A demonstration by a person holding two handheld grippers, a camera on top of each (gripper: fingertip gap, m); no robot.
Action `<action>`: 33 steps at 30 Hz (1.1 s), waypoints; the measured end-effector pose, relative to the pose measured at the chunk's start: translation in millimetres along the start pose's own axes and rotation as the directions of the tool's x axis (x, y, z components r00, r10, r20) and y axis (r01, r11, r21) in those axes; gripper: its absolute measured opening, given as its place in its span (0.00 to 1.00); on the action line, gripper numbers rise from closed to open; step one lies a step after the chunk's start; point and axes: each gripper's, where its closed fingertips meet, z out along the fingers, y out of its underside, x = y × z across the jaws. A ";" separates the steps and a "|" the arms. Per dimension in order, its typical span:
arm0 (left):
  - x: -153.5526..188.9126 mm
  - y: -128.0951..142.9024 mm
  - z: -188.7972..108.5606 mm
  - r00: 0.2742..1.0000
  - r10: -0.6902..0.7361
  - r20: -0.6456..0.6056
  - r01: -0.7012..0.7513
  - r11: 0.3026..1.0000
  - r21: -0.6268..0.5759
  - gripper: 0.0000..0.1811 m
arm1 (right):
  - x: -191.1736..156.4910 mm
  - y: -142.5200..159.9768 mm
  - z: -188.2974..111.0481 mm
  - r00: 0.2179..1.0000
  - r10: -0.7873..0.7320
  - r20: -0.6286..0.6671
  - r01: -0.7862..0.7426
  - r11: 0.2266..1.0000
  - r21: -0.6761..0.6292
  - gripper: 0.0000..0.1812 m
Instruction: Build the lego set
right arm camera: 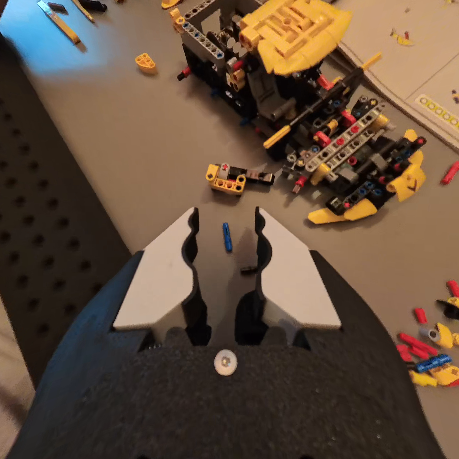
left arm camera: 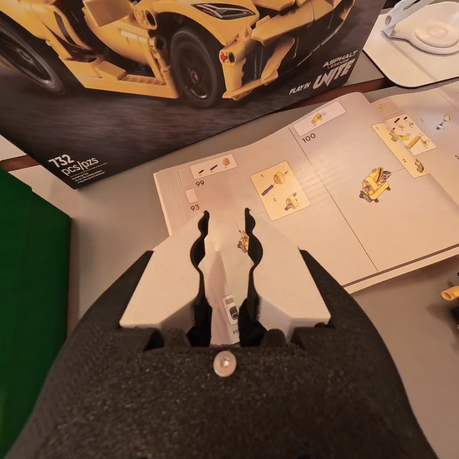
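The left gripper [left arm camera: 226, 211] is held angled downward, its fingers parted with nothing gripped; the right gripper [right arm camera: 226, 208] is likewise tilted down, fingers spread wider, nothing clasped.

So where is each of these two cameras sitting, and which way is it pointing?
Left wrist view: rides on the left tool, looking forward and down along its two open white fingers at the open instruction booklet and the set's box.
Right wrist view: rides on the right tool, looking down past its open fingers at a blue pin and the half-built yellow car.
Shared: both show the grey table and the booklet, nothing else clearly.
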 end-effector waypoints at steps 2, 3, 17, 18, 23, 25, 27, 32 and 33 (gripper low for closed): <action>-0.6 -0.5 -0.7 1.000 -0.001 0.002 0.001 1.000 0.002 0.16 | -1.3 -2.2 5.5 1.000 -0.025 -0.016 0.025 1.000 -0.006 0.21; -1.1 -0.6 -1.2 1.000 0.001 0.005 -0.001 1.000 0.002 0.16 | 0.1 0.9 7.8 0.999 -0.040 -0.031 0.039 0.999 -0.026 0.21; 0.8 -2.4 -4.4 1.000 0.020 0.011 -0.020 1.000 0.003 0.16 | 16.9 -20.7 -14.4 0.995 -0.043 -0.089 0.045 0.999 0.023 0.17; 1.0 -1.8 -4.1 1.000 0.021 0.011 -0.021 1.000 0.001 0.16 | -1.8 -34.9 -1.2 0.996 -0.076 -0.042 0.077 0.996 0.037 0.17; 1.4 -0.6 -1.2 1.000 0.006 -0.002 -0.006 1.000 0.001 0.16 | -91.2 -99.5 80.3 0.975 -0.113 0.189 0.095 0.990 0.101 0.20; 1.3 0.2 -0.1 1.000 -0.003 -0.009 0.003 1.000 -0.001 0.16 | -91.7 -110.5 107.7 0.979 -0.155 0.132 0.148 0.987 0.066 0.23; 2.1 -1.0 0.2 1.000 -0.011 -0.017 0.011 1.000 0.005 0.16 | -89.9 -116.8 125.9 0.977 -0.186 0.108 0.183 0.983 0.031 0.22; 6.0 -3.4 -0.1 0.999 -0.012 -0.038 0.012 1.000 0.011 0.16 | -91.7 -105.1 143.9 0.962 -0.235 0.141 0.246 0.967 -0.066 0.15; 6.3 -3.2 -0.4 0.999 -0.011 -0.039 0.012 1.000 0.008 0.16 | -90.9 -103.3 144.7 0.959 -0.251 0.135 0.262 0.962 -0.074 0.12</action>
